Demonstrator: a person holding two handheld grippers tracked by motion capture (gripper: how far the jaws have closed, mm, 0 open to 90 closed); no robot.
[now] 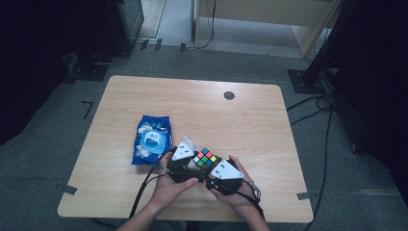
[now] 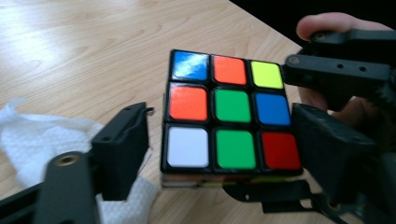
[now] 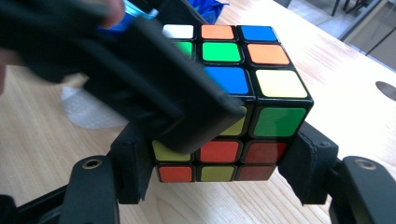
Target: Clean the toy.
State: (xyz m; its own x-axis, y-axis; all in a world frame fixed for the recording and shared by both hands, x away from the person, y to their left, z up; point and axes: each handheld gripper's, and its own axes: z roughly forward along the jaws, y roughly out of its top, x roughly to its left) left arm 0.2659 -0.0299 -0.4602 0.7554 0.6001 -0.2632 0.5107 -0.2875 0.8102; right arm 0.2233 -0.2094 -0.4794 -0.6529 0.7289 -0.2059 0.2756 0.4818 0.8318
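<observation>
A scrambled Rubik's cube (image 1: pixel 206 159) sits low over the table's front middle, between both hands. My right gripper (image 3: pixel 219 165) is shut on it, with a pad pressed against each side of the cube (image 3: pixel 261 84) at its lower layers. My left gripper (image 2: pixel 224 149) straddles the cube (image 2: pixel 231 116) from the other side with its jaws open. A clear gap shows between its left pad and the cube's edge. In the right gripper view one left jaw lies across the cube's near corner and hides part of it. In the high view the left gripper (image 1: pixel 194 161) and right gripper (image 1: pixel 215 168) meet at the cube.
A blue wet-wipe packet (image 1: pixel 152 139) lies left of the hands. A crumpled white wipe (image 2: pixel 28 135) rests on the wooden table (image 1: pixel 250 120) just beside the left jaw. A round cable hole (image 1: pixel 229 95) is at the table's far side.
</observation>
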